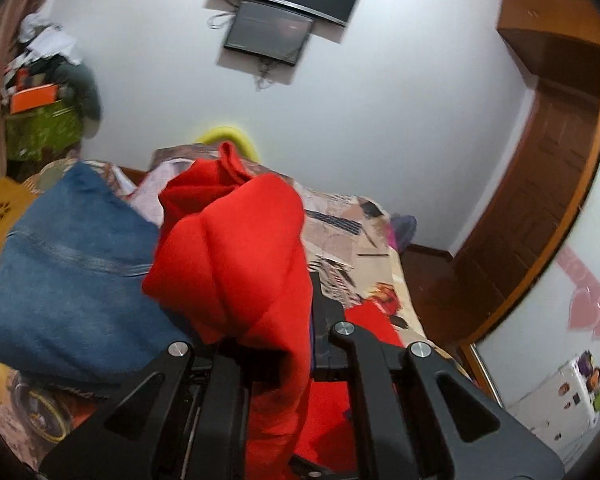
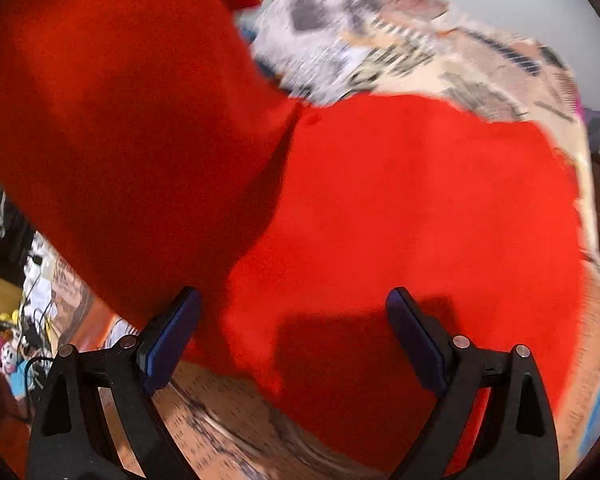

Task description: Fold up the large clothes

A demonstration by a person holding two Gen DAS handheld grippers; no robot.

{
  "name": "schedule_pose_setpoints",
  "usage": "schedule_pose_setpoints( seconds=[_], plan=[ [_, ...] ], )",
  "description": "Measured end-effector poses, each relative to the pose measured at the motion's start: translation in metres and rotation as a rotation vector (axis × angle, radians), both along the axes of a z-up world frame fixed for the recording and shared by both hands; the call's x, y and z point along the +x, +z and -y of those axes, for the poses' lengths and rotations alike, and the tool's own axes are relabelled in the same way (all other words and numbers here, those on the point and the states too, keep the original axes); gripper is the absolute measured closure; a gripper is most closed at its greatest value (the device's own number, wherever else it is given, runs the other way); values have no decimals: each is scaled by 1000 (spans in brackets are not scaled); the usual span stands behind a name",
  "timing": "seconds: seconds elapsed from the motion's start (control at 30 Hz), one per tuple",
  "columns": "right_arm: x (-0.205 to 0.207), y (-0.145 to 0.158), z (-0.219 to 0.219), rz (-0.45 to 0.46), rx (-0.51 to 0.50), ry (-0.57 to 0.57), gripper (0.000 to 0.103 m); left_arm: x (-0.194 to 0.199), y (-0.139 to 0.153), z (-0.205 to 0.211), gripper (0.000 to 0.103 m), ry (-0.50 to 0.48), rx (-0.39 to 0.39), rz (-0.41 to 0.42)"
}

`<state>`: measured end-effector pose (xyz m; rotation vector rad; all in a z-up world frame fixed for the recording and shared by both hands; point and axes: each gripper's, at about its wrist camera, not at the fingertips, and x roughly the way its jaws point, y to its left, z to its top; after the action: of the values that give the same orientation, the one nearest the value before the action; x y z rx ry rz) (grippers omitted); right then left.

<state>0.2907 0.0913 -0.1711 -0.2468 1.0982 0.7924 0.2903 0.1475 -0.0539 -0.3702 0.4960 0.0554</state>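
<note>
A large red garment (image 1: 236, 252) bunches over my left gripper (image 1: 276, 344), which is shut on a fold of it and holds it up off the bed; cloth hides the fingertips. In the right wrist view the same red garment (image 2: 400, 208) spreads across the patterned bedspread (image 2: 440, 52), with one part lifted at the upper left. My right gripper (image 2: 294, 300) hovers just above the flat red cloth, jaws open wide, blue pads (image 2: 172, 332) bare and nothing between them.
Folded blue denim (image 1: 72, 276) lies on the bed to the left of the red cloth. A wall-mounted screen (image 1: 268, 32), a wooden door (image 1: 540, 184) at right and a cluttered pile (image 1: 40, 92) at the far left ring the bed. Cables and toys (image 2: 16, 344) lie beside the bed.
</note>
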Motion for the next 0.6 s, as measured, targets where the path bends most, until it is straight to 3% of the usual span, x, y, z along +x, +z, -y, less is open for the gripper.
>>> schedule_pose_setpoints(
  seconds=[0.2, 0.3, 0.4, 0.47, 0.6],
  plan=[
    [9, 39, 94, 149, -2, -204, 10, 36, -8, 63, 99, -150, 35, -36],
    [14, 49, 139, 186, -32, -314, 10, 46, -26, 97, 99, -248, 69, -89],
    [16, 49, 174, 190, -59, -393, 10, 50, -61, 123, 99, -346, 81, -204],
    [18, 50, 191, 179, -56, -424, 10, 57, -96, 139, 98, -418, 91, -332],
    [11, 52, 201, 168, -30, -438, 10, 48, -135, 152, 84, -488, 120, -452]
  ],
)
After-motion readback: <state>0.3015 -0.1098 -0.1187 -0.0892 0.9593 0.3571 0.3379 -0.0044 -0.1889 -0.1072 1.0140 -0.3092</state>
